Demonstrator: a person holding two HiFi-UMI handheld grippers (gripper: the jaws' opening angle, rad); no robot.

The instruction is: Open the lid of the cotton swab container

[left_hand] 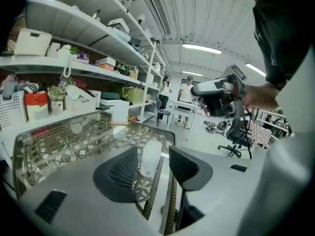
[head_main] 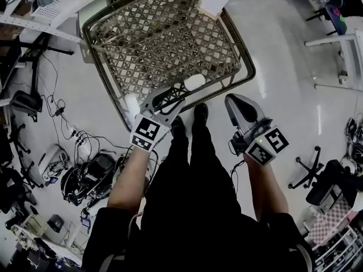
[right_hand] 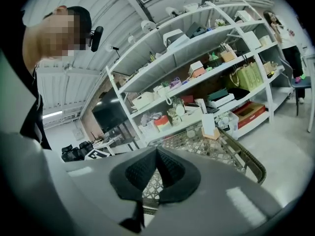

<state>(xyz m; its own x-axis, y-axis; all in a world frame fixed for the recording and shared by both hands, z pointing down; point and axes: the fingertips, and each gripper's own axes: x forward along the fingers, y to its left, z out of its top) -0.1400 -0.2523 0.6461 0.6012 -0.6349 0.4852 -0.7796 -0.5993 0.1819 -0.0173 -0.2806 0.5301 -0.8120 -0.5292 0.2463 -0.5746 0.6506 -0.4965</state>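
The cotton swab container (head_main: 194, 82) is a small white tub lying on the lattice-topped table (head_main: 245, 67) near its front rim. My left gripper (head_main: 169, 97) reaches over that rim just left of the tub. In the left gripper view its jaws stand open, and the tub (left_hand: 151, 150) shows in the gap beyond the pads, untouched. My right gripper (head_main: 232, 102) hangs off the table's front right corner, over the floor. Its jaws are shut with nothing between them in the right gripper view (right_hand: 157, 156), and the table (right_hand: 248, 163) lies ahead.
A white box (head_main: 214, 3) stands at the table's far edge and a small white item (head_main: 131, 103) near its left front corner. Shelving (left_hand: 74, 68) full of goods runs behind the table. Cables and gear (head_main: 85, 169) litter the floor at left; office chairs (head_main: 309, 166) stand at right.
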